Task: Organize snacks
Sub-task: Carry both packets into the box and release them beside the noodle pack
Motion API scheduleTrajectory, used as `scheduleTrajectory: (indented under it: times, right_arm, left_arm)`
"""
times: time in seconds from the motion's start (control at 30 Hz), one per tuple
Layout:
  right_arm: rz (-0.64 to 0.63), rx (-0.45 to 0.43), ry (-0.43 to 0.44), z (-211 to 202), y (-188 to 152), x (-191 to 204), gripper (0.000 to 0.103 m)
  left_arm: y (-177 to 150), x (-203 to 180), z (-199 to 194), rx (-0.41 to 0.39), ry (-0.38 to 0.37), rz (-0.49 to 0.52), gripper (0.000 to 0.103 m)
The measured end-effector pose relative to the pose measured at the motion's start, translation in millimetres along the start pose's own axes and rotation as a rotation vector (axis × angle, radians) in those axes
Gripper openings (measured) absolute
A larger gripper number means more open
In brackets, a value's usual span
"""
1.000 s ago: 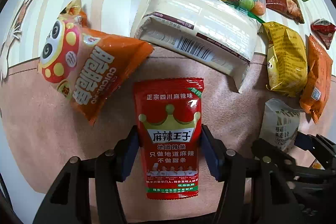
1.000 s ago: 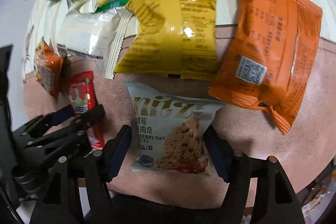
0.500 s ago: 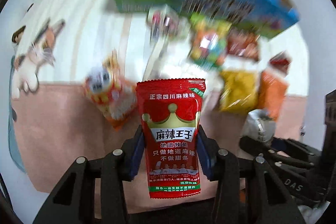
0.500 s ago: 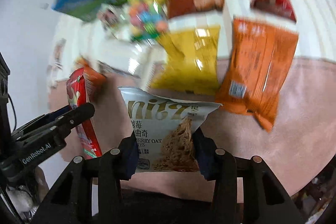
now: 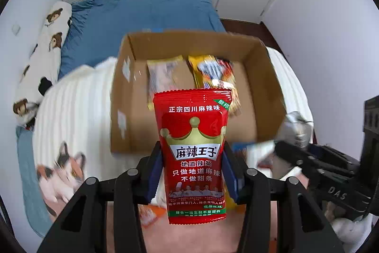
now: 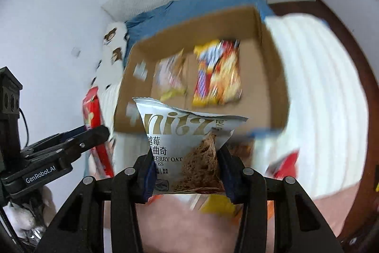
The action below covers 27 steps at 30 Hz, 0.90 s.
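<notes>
I am holding two snack packets above the bed, one in each gripper. My left gripper [image 5: 192,172] is squeezing a red spicy-strip packet [image 5: 192,146] between its blue pads; the packet is standing upright, printed with a gold crown, the white band "麻辣王子", the top line "正宗四川麻辣味", and lower lines "地道辣条", "只做地道麻辣", "不做甜条". My right gripper [image 6: 186,170] is clamping a silver cookie packet [image 6: 187,141] by its lower half; I am reading gold lettering "nitz", then "曲奇" and "BERRY OAT" beside a picture of a brown oat cookie. Both sets of jaws are standing narrow, pressed against the packet sides.

Beyond both packets an open cardboard box [image 5: 132,77] is sitting on a white ribbed blanket [image 5: 71,106]. Inside it I am counting two packets lying side by side: a pale one [image 5: 165,72] on the left and a yellow-and-red one [image 5: 213,75] on the right; their print is too blurred for me to read. From the right camera, the side of the left gripper is reading "GenRobot.AI". From the left camera, the right gripper [image 5: 296,134] is showing "DAS" on its body. A cat print [image 5: 64,170] is showing on the bedding.
</notes>
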State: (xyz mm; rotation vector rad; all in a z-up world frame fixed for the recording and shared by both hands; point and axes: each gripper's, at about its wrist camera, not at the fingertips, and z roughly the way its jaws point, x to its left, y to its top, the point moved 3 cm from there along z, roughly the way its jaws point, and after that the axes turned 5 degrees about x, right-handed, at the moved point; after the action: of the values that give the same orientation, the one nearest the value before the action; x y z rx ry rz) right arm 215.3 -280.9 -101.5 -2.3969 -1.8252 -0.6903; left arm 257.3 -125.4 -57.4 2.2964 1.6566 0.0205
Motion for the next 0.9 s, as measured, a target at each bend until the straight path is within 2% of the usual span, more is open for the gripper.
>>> scheduleTrajectory:
  times: [0.17,0.33,0.5,0.63,0.83,0.87,0.9]
  right_arm:
    - [0.031,0.040,-0.080,20.1,46.7,-18.7,0.048]
    - [0.060,0.128,-0.078,65.4,64.3,-21.2,0.049]
    - [0.050,0.205,-0.066,116.4,65.3,-1.8,0.049]
    - [0.040,0.248,-0.067,144.1,66.3,8.1,0.049]
    - [0.029,0.316,-0.038,171.3,60.8,20.5,0.049]
    - [0.036,0.336,-0.032,176.1,59.7,21.0,0.051]
    - [0.046,0.370,-0.047,181.8,57.6,19.5,0.062]
  left_arm:
    - [49.3,15.6,35.4,0.083,0.078,0.016,0.046]
    - [73.7,34.1,88.6,0.200,0.091,-0.008,0.046]
    - [74.0,43.7,135.2,0.327,0.081,-0.031,0.046]
    - [72.6,50.9,156.9,0.373,0.076,-0.048,0.046]
    - [64.4,64.9,177.5,0.433,0.018,-0.102,0.048]
    - [62.7,66.6,179.4,0.441,0.005,-0.106,0.050]
    - [62.5,68.4,180.8,0.449,-0.004,-0.116,0.052]
